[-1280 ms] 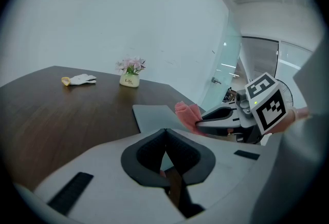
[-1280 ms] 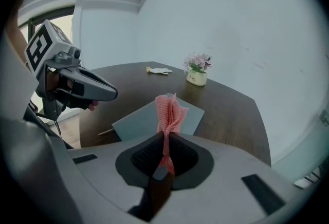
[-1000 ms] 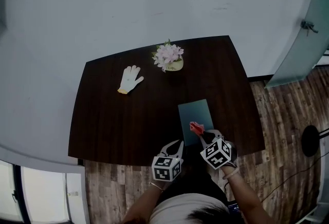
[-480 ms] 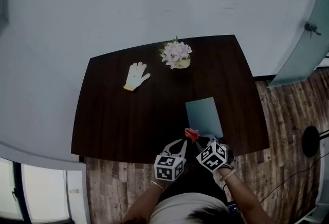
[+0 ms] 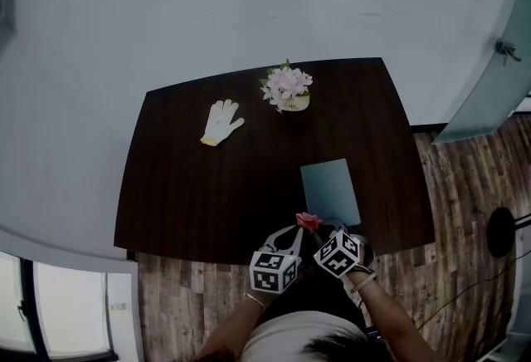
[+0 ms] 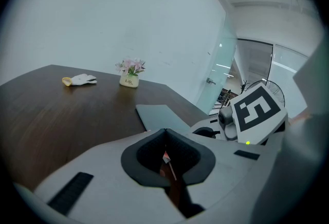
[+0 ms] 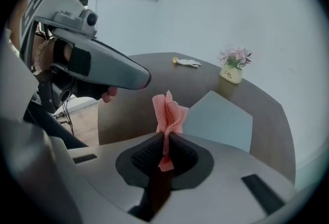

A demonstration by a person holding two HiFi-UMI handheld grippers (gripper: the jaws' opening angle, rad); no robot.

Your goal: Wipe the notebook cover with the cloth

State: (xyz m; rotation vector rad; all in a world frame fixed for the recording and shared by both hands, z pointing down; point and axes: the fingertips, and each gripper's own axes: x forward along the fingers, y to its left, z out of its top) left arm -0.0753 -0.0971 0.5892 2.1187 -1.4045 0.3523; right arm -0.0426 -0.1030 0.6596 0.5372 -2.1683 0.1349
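Looks along the right gripper (image 7: 165,138), jaws pinched together on a pink cloth (image 7: 168,112) standing up crumpled above them. Shows a pale notebook (image 7: 222,121) lying flat on the dark worktop (image 7: 154,71), just beyond the cloth and to its right. Takes in, far back, a flower pot (image 7: 232,70) and a white glove (image 7: 188,62), set apart from each other. Catches the left gripper (image 7: 139,78) at upper left, seen side-on.

You stand at the near edge of a dark wooden table (image 5: 207,186) set against a plain pale wall (image 5: 249,3). Wood-plank floor (image 5: 465,203) lies to your right, beneath a frosted glass panel (image 5: 485,86), and a bright window (image 5: 66,310) shows at your lower left.
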